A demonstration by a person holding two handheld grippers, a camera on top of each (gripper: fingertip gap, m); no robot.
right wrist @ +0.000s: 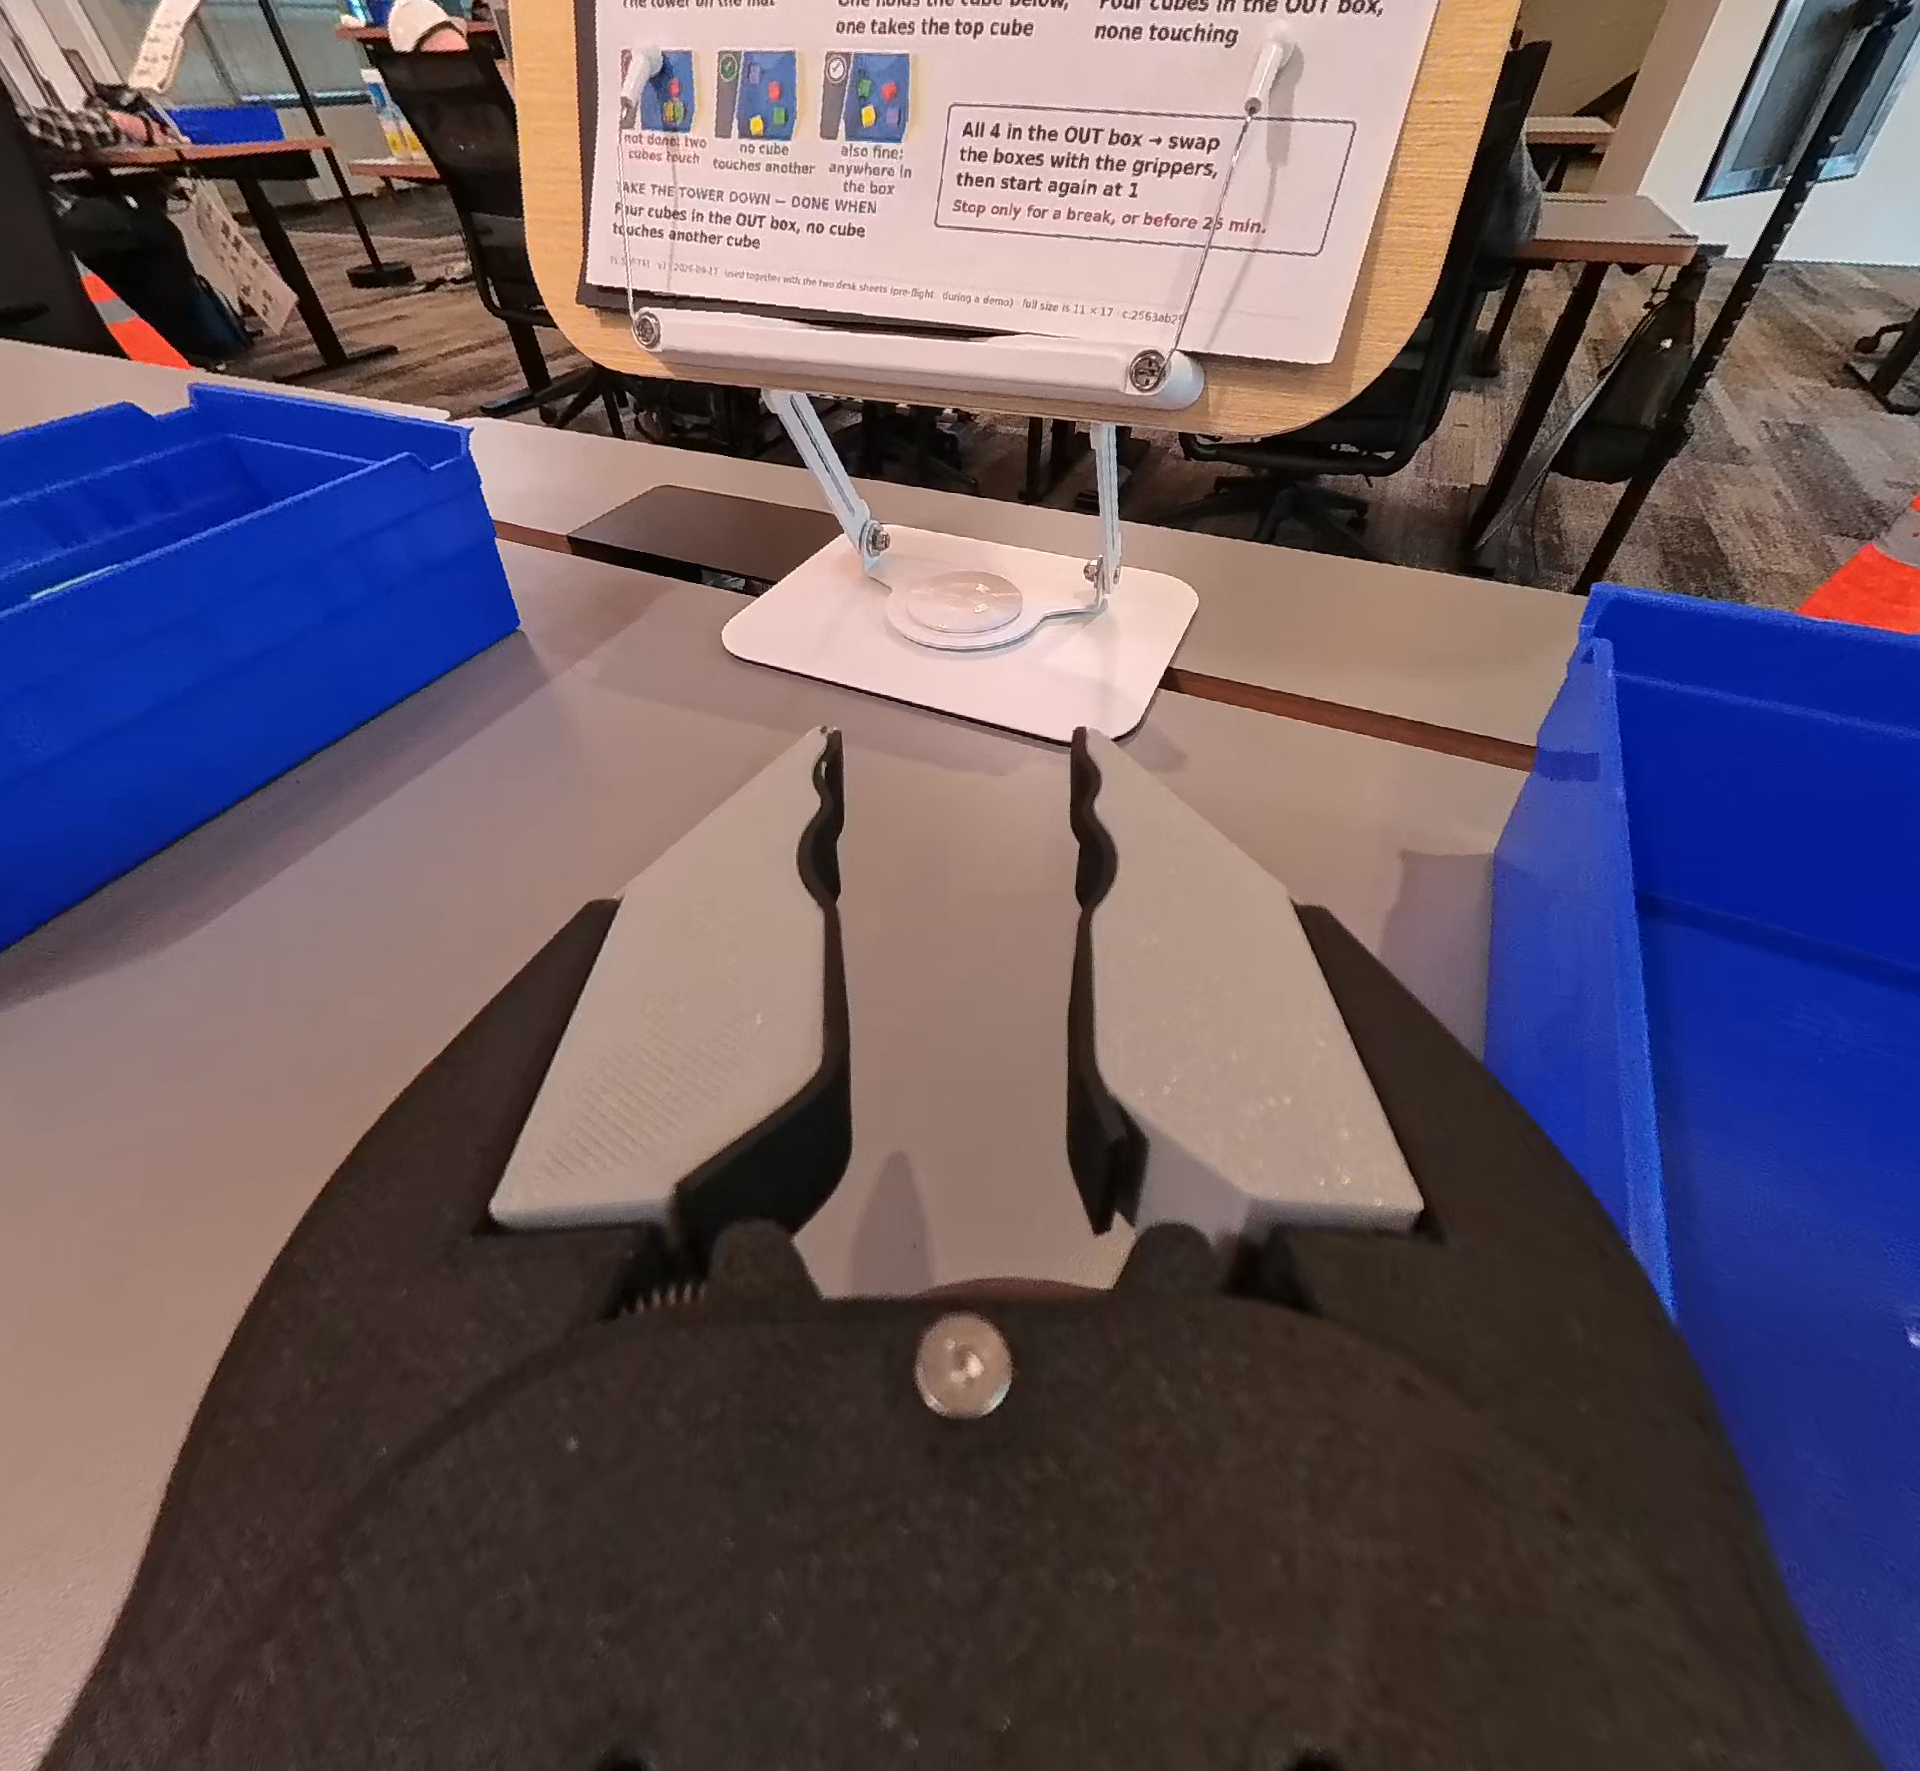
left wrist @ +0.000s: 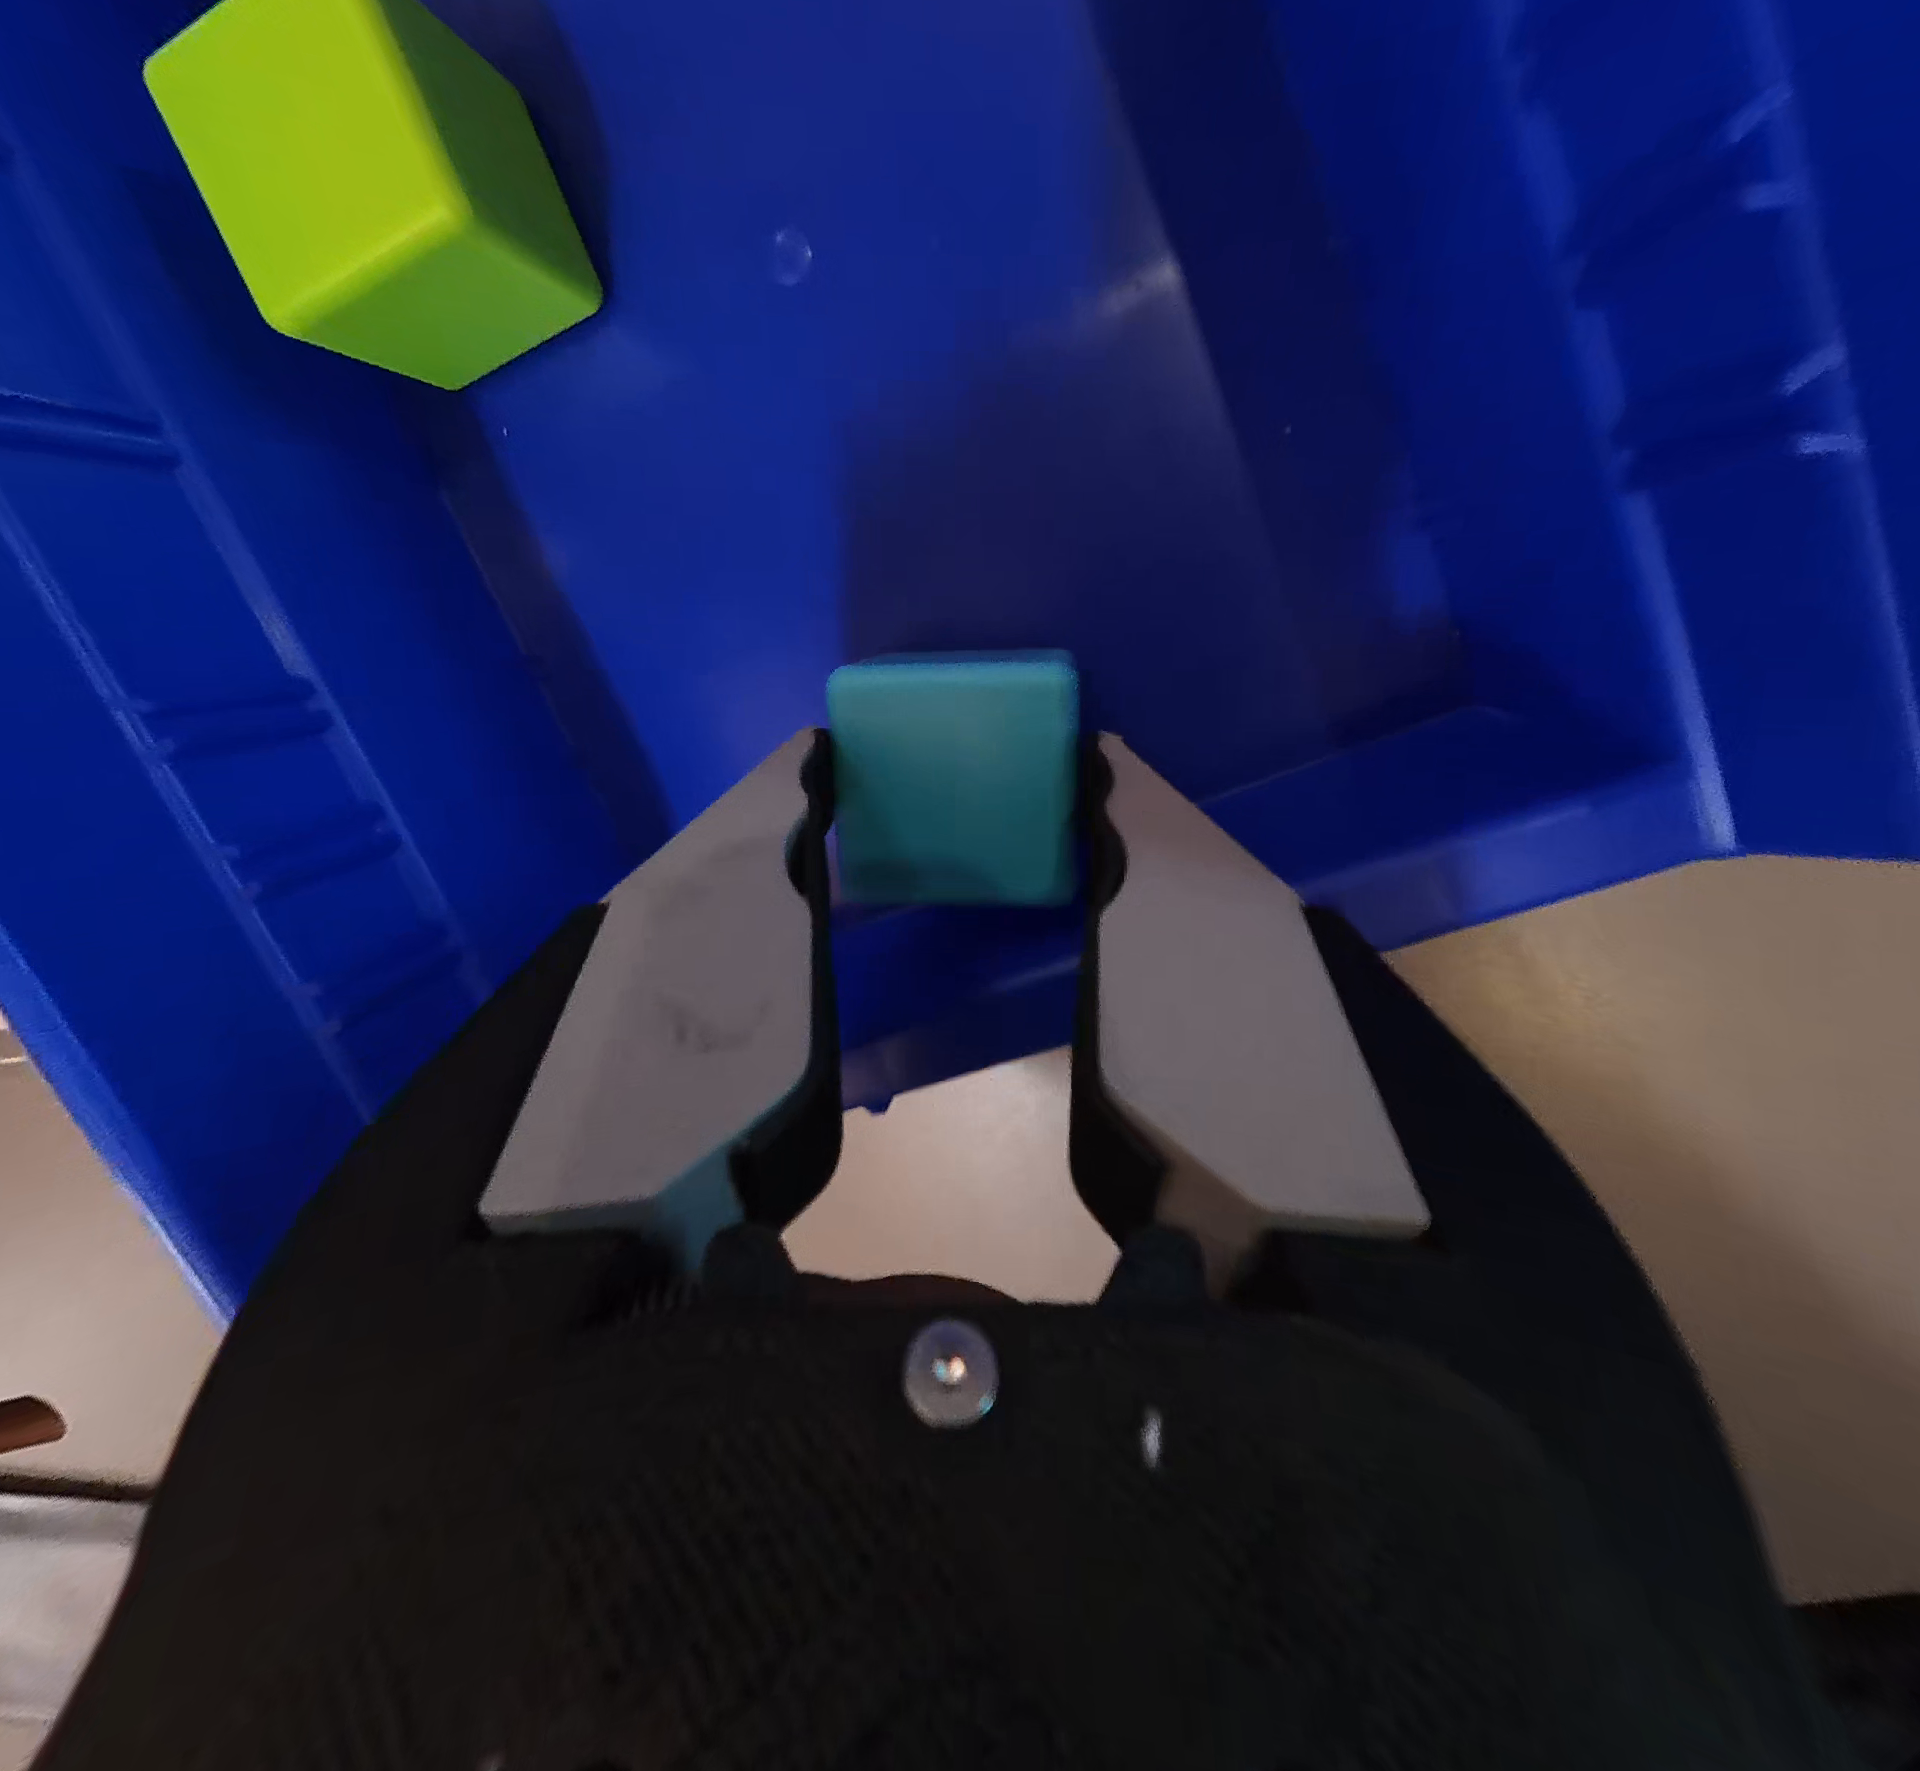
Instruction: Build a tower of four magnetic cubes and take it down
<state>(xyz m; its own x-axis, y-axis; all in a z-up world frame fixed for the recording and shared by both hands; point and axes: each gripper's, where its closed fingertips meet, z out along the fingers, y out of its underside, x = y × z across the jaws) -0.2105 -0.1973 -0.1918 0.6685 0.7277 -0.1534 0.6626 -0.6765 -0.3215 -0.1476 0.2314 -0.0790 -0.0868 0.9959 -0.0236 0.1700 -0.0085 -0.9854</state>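
Note:
In the left wrist view my left gripper point(left wrist: 951, 765) is shut on a teal cube point(left wrist: 954, 781) and holds it over the inside of a blue box point(left wrist: 1039, 215). A lime green cube point(left wrist: 364, 163) lies on the box floor at the upper left, apart from the teal cube. In the right wrist view my right gripper point(right wrist: 951, 755) is open and empty above the grey table point(right wrist: 520, 838), between two blue boxes. No cubes show in the right wrist view.
A blue box point(right wrist: 229, 599) stands at the left and another blue box point(right wrist: 1745, 942) at the right. A white stand point(right wrist: 966, 641) holding an instruction sheet point(right wrist: 987, 90) is straight ahead. Desks and chairs stand beyond the table. My hands' fingertips stand some 45 centimetres from each other.

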